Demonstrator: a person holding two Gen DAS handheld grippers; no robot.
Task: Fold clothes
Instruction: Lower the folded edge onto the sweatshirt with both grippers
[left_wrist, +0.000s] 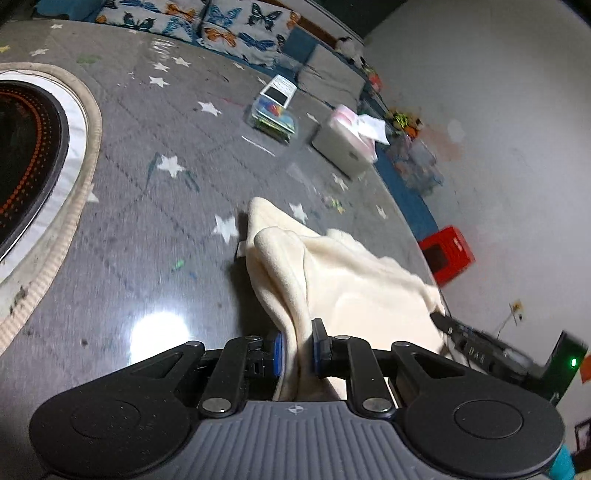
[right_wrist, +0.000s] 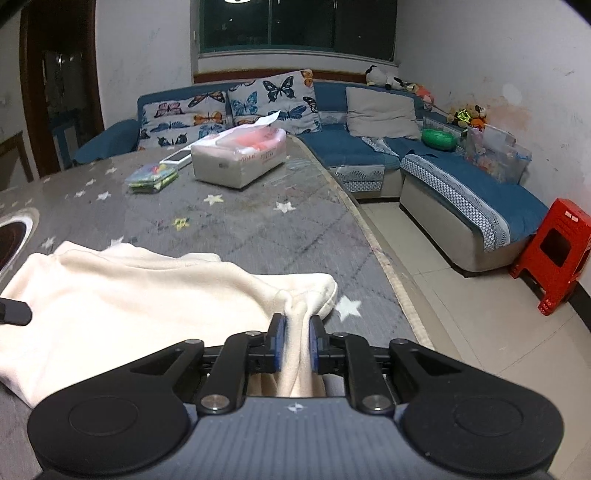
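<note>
1. Cream fleece garment (right_wrist: 122, 295) spread in loose folds across the near part of a grey star-patterned table (right_wrist: 258, 225), close to the table's curved edge.
2. Left gripper (left_wrist: 297, 345) clamped tight on a bunched ridge of the garment (left_wrist: 332, 280), blue-padded fingers (left_wrist: 279, 349) pressed narrow against the cloth on both sides.
3. Right gripper (right_wrist: 294, 341) likewise closed on a gathered corner of the fabric, fingers (right_wrist: 279, 343) narrow with cream cloth filling the gap between them.
4. In the left wrist view, right gripper's dark body (left_wrist: 476, 343) at the garment's far right edge, a green light glowing on it.
5. In the right wrist view, a dark fingertip of the left gripper (right_wrist: 14, 312) at the far left edge, touching the garment.
6. Farther along the table, well apart from the garment: a white tissue pack with pink top (right_wrist: 240, 155), a stack of colourful booklets (right_wrist: 151, 177) and a white phone-like device (right_wrist: 177, 157).
7. Round dark inset with orange dots and pale rim (left_wrist: 29, 155) on the table to the left.
8. Beyond the table, a blue corner sofa (right_wrist: 369, 147) with butterfly cushions (right_wrist: 273, 99), soft toys on its back.
9. Red plastic stool (right_wrist: 554, 251) on the tiled floor beside the sofa.
</note>
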